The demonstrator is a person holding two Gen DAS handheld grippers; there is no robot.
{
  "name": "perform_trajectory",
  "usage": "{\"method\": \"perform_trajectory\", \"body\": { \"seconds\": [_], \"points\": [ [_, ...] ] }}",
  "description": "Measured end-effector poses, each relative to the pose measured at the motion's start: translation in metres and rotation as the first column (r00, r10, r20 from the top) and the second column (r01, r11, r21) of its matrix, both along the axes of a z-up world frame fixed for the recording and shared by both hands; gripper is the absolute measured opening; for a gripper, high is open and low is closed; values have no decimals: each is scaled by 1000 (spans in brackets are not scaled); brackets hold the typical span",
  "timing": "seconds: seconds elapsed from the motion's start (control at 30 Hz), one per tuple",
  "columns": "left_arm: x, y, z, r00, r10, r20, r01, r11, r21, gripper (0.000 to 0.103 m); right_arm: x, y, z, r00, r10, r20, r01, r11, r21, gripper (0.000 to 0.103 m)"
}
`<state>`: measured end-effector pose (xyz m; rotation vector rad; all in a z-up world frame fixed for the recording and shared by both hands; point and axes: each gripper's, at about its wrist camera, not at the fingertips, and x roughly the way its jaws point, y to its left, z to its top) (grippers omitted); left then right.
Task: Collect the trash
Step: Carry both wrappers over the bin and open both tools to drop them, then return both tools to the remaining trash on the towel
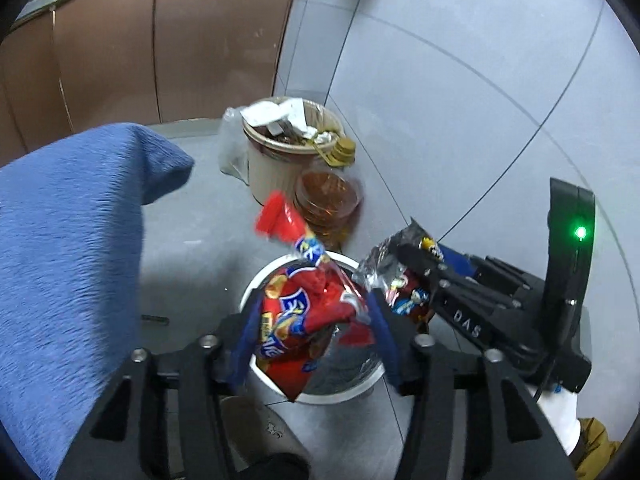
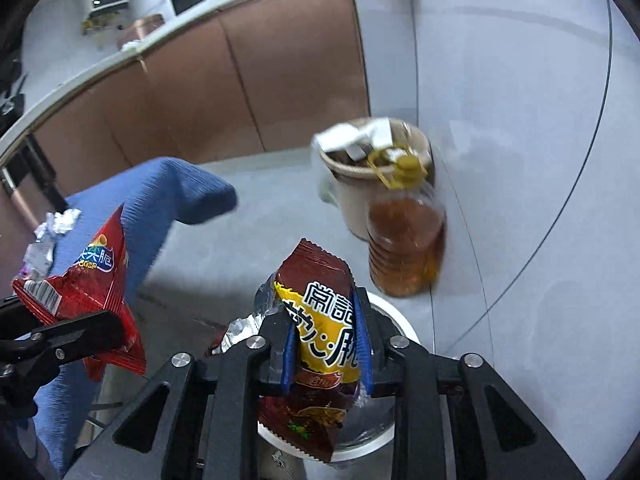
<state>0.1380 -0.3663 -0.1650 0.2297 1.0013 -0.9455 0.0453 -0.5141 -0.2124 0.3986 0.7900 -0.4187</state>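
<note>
left wrist view, contents: left gripper (image 1: 310, 336), jaws parted about a red snack bag (image 1: 308, 312); the blue pads stand at either edge of the bag, and whether they press on it cannot be told. the bag hangs over the mouth of a white bin (image 1: 340, 396) at 6 o'clock. right gripper (image 1: 416, 280) enters from 3 o'clock, carrying a dark snack bag (image 1: 394, 276) above the bin's 2 o'clock rim.

right wrist view, contents: right gripper (image 2: 326, 344), blue pads pressed on both sides of the dark snack bag (image 2: 320, 344), pinching it; white bin (image 2: 396, 320) directly beneath.

other items: beige bin (image 1: 272, 168), full, at 12 o'clock; oil bottle (image 2: 406, 248) just beside it; blue cloth (image 1: 72, 240) at 9 o'clock, with crumpled wrappers (image 2: 52, 228) lying on it.

risks, judged: the red bag is wide and tilted, so it could catch on the rim or slide down outside the white bin if let go off centre. both bags share one small opening, so they may collide. the foil may cling to a pad after release.
</note>
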Motion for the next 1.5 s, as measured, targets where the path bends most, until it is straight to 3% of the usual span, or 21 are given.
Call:
{"method": "perform_trajectory", "body": {
  "seconds": [0.07, 0.23, 0.4, 0.6, 0.77, 0.9, 1.07, 1.23, 1.5],
  "points": [
    [3, -6, -7, 1000, -5, -15, 5, 1000, 3, 63, 1, -8, -13, 1000, -7, -21, 8, 1000, 18, 33],
    [7, -10, -14, 999, -17, -51, 17, 1000, -9, 70, 0, -18, -31, 997, -40, -65, 42, 999, 28, 48],
    [10, -5, -10, 998, -7, -58, 5, 999, -35, 71, 1, -19, -32, 996, -52, -72, 53, 999, 12, 56],
    [7, 17, 17, 999, 41, 24, -39, 995, -89, 71, 1, -8, -12, 998, -39, -46, 38, 999, -21, 56],
    [-1, 51, 55, 983, 124, 138, -101, 981, -168, 71, -3, 12, 25, 1000, -13, 11, 14, 998, -68, 60],
    [-9, 86, 84, 958, 194, 211, -144, 962, -230, 71, -10, 33, 65, 997, 11, 81, -1, 992, -123, 76],
    [-17, 129, 109, 941, 235, 243, -174, 953, -249, 71, -23, 66, 121, 979, 55, 197, -17, 982, -186, 92],
    [-26, 181, 129, 904, 308, 297, -223, 932, -286, 71, -37, 100, 173, 942, 123, 313, -62, 978, -198, 103],
    [-30, 272, 147, 842, 430, 327, -329, 888, -320, 71, -55, 157, 236, 847, 250, 469, -142, 957, -254, 103]
  ]
}}
